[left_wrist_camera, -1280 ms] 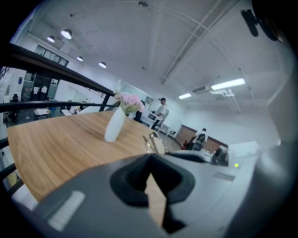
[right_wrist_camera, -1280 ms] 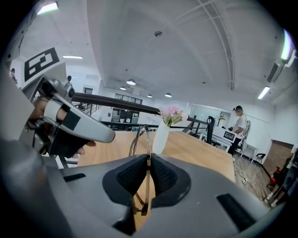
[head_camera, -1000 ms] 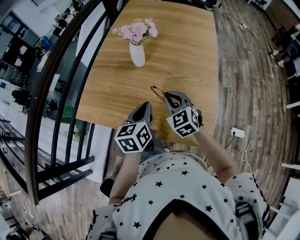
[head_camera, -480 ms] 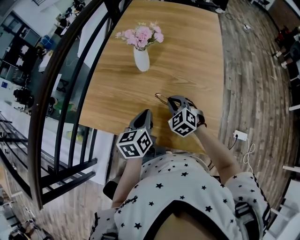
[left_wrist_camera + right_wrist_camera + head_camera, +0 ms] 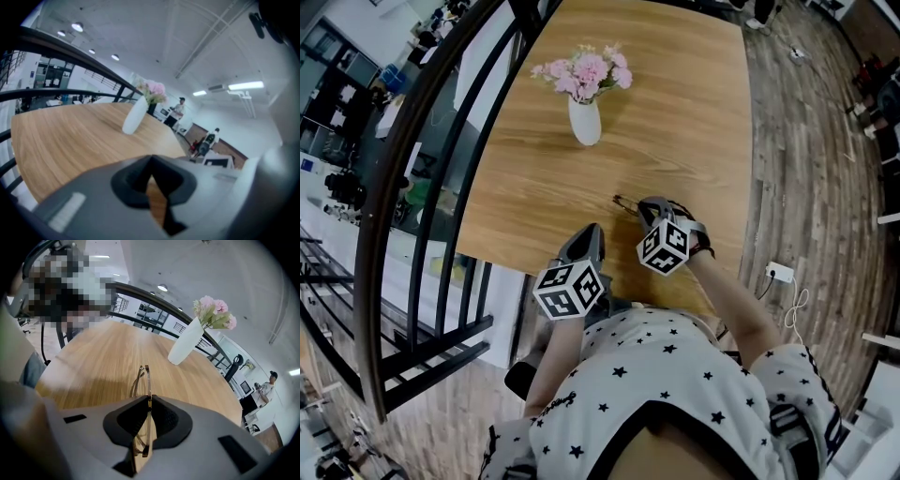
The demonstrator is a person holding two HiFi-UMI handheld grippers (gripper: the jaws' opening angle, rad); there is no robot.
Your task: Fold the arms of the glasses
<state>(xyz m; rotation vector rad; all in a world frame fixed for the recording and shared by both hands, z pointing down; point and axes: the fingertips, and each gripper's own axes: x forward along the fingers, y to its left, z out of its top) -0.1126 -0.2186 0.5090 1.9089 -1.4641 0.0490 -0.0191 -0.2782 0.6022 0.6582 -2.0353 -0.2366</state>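
The thin metal-framed glasses [image 5: 143,380] stick out forward from my right gripper [image 5: 148,405], which is shut on them low over the wooden table [image 5: 675,112]. In the head view only a short piece of the glasses [image 5: 623,202] shows ahead of the right gripper [image 5: 649,208], near the table's front edge. My left gripper [image 5: 584,239] hangs at that front edge, a little left of the right one. Its jaws [image 5: 151,165] are shut with nothing between them.
A white vase [image 5: 585,122] with pink flowers [image 5: 586,70] stands at the table's middle left, well beyond both grippers. A black curved railing [image 5: 412,169] runs along the table's left side. Wooden floor [image 5: 806,141] lies to the right.
The right gripper has turned slightly with the glasses still in it, its marker cube looking smaller. The left gripper has barely moved. The head view has shifted a little.
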